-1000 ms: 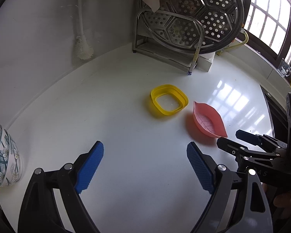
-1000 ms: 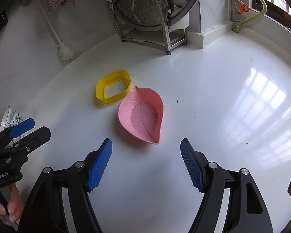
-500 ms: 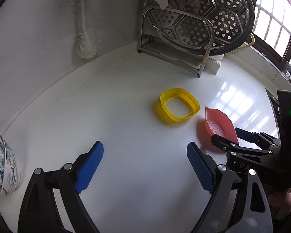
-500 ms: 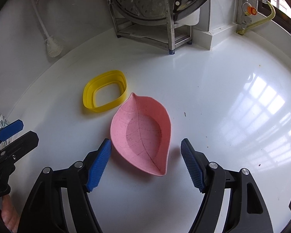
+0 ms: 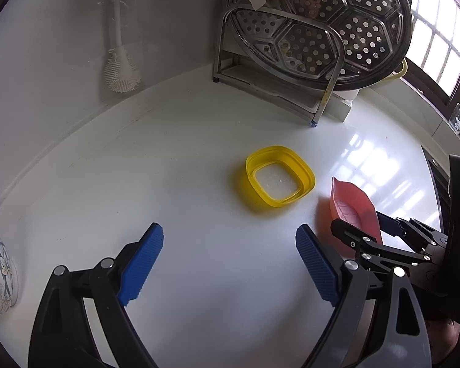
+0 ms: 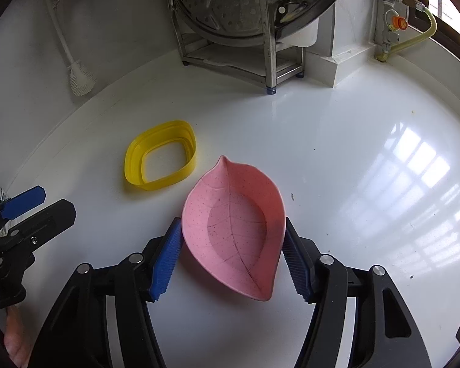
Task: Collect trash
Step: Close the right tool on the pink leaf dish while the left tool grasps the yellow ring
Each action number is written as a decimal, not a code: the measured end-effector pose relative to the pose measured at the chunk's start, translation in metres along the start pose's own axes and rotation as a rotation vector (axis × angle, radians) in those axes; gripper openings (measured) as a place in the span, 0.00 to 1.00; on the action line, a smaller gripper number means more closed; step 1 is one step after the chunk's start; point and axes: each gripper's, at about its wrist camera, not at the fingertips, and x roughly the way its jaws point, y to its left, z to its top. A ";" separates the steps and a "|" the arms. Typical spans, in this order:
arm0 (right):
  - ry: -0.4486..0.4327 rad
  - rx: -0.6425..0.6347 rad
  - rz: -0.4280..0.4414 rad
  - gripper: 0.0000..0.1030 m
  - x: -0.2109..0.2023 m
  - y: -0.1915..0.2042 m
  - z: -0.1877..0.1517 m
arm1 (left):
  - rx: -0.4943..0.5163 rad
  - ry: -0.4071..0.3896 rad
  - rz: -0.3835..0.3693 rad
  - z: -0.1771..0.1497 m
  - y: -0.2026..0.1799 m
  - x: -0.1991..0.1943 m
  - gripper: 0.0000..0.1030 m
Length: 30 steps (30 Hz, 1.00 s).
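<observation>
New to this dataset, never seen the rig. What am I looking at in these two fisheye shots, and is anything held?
There is no robot arm. A person carries a hand-held gripper in each hand, and each one has a fisheye camera that looks forward along its two blue-padded fingers.

The left wrist view shows the left hand-held gripper open over the bare white counter, with nothing between its pads. The right wrist view shows the right hand-held gripper with its jaws closing around a pink leaf-shaped dish. The pads are right at the dish's rim, and the dish appears to sit on the counter, not lifted.

Beside the dish lies a yellow ring. Farther back stand a metal rack holding a perforated steamer tray, and a white brush at the wall.
</observation>
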 end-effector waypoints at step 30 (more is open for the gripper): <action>-0.050 0.129 -0.096 0.59 -0.023 -0.086 -0.010 | -0.009 0.042 0.141 0.051 -0.065 0.104 0.80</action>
